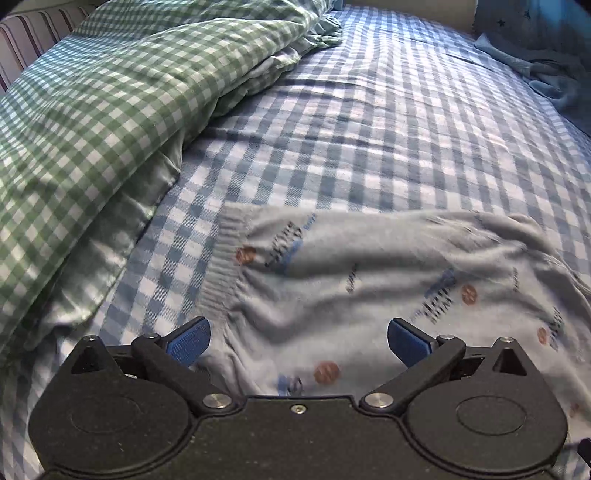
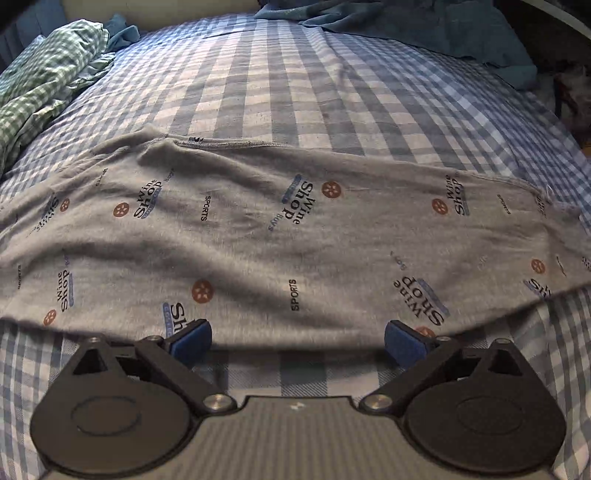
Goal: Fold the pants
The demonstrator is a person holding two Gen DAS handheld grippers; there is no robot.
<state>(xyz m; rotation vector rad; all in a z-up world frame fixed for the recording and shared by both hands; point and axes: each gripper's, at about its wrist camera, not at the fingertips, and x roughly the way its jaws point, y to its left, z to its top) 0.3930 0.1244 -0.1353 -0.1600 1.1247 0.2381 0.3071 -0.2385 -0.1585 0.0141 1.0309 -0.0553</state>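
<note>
Grey printed pants [image 2: 280, 236] lie spread across the blue checked bed sheet [image 2: 280, 81], a stitched seam along their far edge. In the left wrist view the pants [image 1: 388, 280] show their ribbed waistband [image 1: 221, 266] at the left end. My left gripper [image 1: 299, 338] hovers over that waistband end, its blue pads [image 1: 190, 341] wide apart with nothing pinched. My right gripper [image 2: 298, 341] is open above the pants' near edge, with bare sheet showing between its fingers [image 2: 404, 347].
A green checked duvet [image 1: 92, 122] is bunched along the left side of the bed. Blue clothing [image 2: 424, 29] lies heaped at the far right. A striped surface [image 1: 33, 33] borders the far left corner.
</note>
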